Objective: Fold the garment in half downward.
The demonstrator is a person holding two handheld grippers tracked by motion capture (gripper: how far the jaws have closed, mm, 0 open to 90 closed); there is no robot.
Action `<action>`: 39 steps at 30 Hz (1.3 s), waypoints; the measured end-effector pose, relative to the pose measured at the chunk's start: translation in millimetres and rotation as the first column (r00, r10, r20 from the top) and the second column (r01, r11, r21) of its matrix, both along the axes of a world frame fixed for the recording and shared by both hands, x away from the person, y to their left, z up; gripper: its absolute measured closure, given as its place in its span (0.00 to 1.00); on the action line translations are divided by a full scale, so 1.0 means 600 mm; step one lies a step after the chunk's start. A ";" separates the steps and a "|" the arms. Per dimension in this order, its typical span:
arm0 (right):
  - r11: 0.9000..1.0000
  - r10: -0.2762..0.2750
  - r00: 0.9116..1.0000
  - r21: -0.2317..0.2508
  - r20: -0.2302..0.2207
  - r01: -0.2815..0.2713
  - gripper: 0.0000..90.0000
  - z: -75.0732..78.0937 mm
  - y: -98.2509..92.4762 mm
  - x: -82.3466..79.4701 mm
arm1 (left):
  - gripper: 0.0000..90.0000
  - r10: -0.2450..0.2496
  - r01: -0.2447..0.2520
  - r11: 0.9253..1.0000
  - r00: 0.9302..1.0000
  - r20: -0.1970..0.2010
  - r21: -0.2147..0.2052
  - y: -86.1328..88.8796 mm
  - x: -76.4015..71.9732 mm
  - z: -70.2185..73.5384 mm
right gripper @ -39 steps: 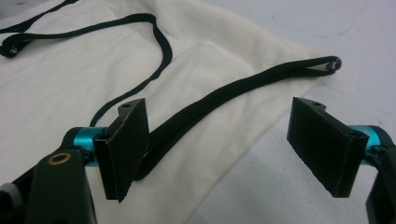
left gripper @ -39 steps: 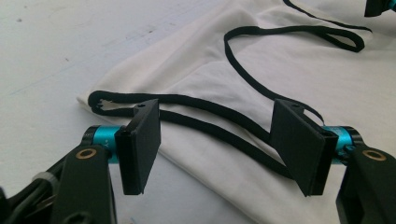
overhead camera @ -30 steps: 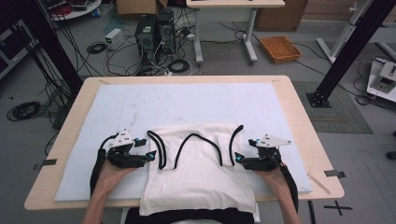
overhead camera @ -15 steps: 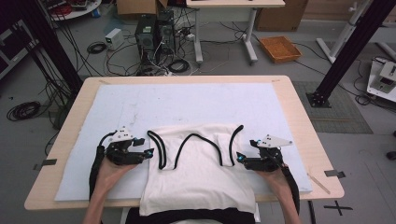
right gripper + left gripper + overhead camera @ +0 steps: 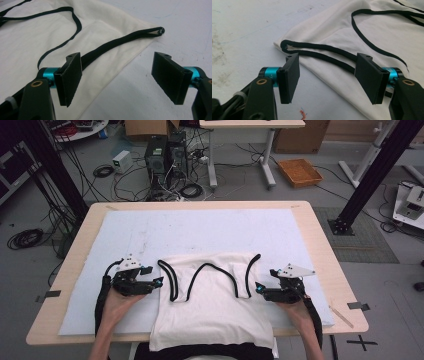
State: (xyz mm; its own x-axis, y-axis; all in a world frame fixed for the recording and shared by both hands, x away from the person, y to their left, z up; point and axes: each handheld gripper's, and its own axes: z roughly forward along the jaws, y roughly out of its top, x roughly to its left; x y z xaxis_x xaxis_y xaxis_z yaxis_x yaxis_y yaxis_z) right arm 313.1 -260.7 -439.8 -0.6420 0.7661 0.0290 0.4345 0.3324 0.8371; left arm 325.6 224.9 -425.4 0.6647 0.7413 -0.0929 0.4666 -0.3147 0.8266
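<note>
Though black-trimmed, white tank top

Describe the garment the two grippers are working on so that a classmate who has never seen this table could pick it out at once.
On the wooden table lies a pale sheet. At its near edge, between the left gripper and the right gripper, both open, is a white sleeveless top. Black trim along its neckline and armholes sets it apart.

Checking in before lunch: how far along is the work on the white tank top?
Early stage. Done: the white tank top lies flat on the table, black-trimmed straps pointing away from the person. In hand: the left tongs and right tongs stand open at the armhole edges, gripping nothing. Left, apparently: grasping the sides and any folding; no fold is made.
</note>
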 end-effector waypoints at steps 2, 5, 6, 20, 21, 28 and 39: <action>1.000 -0.003 1.000 -0.001 -0.002 0.003 0.27 0.000 0.001 0.000 | 0.41 0.001 -0.001 1.000 1.000 0.003 0.007 0.000 0.002 0.004; 1.000 -0.003 1.000 -0.006 0.002 0.003 0.27 0.002 0.002 0.000 | 0.41 -0.006 0.006 1.000 1.000 0.009 0.010 -0.001 0.006 0.013; 1.000 -0.003 1.000 -0.006 0.002 0.003 0.27 0.002 0.002 0.000 | 0.41 -0.006 0.006 1.000 1.000 0.009 0.010 -0.001 0.006 0.013; 1.000 0.002 1.000 -0.010 0.010 -0.002 0.27 0.003 0.001 0.001 | 0.41 0.051 -0.051 0.999 0.999 0.009 0.012 0.008 0.061 0.031; 1.000 -0.004 1.000 -0.005 0.002 0.004 0.27 0.002 0.003 0.000 | 0.41 0.069 -0.069 0.997 0.998 0.000 0.019 0.010 0.072 0.029; 1.000 0.003 1.000 -0.014 -0.003 -0.003 0.27 0.000 0.006 0.002 | 0.46 0.120 -0.121 0.993 0.989 -0.081 -0.004 0.010 0.126 -0.002; 1.000 0.001 1.000 -0.028 0.002 -0.001 0.28 0.000 0.008 0.001 | 0.51 0.118 -0.109 0.990 0.987 -0.106 0.088 -0.013 0.141 -0.033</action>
State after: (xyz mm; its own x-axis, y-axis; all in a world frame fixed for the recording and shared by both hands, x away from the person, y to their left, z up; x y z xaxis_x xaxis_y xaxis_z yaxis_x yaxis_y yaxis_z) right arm 313.8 -255.8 -439.9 -0.6429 0.7659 0.0059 0.4321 0.3563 0.8284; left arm 410.5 217.0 -445.4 0.5651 0.8193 -0.0972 0.5903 -0.3192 0.7414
